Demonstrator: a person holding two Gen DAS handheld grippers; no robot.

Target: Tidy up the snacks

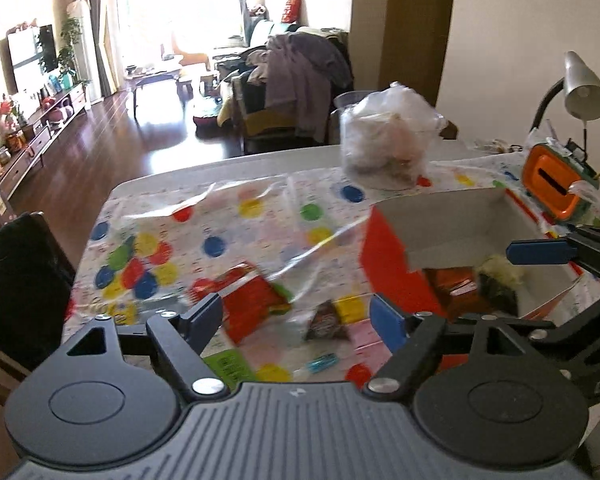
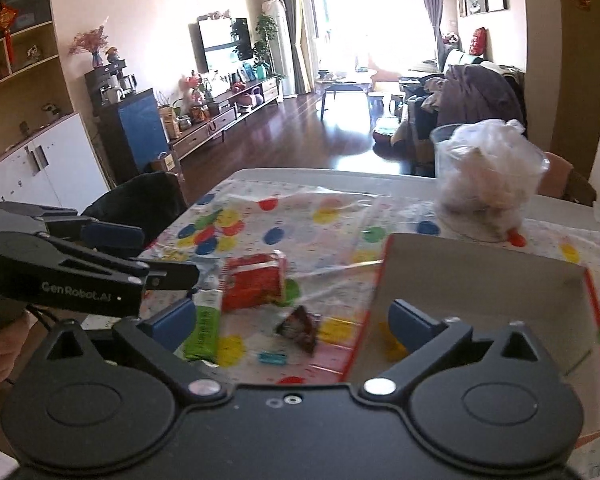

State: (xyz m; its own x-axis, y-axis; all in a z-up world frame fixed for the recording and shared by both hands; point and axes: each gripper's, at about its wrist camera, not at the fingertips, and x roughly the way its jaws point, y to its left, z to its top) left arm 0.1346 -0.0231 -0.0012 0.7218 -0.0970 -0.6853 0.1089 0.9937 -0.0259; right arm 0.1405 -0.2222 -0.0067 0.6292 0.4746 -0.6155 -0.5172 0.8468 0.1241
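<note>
My left gripper stands open over the dotted tablecloth. A red snack pack and a dark triangular packet lie loose between its fingers, untouched. To the right is a red box with a white inside, holding an orange packet and a dark and yellow snack. My right gripper is wide open above the dark triangular packet, its right finger over the red box. The red snack pack, a green packet and a small teal candy lie nearby.
A clear tub stuffed with plastic bags stands behind the box. An orange tissue holder and a grey desk lamp are at the far right. A dark chair sits at the table's left edge. My left gripper shows at left.
</note>
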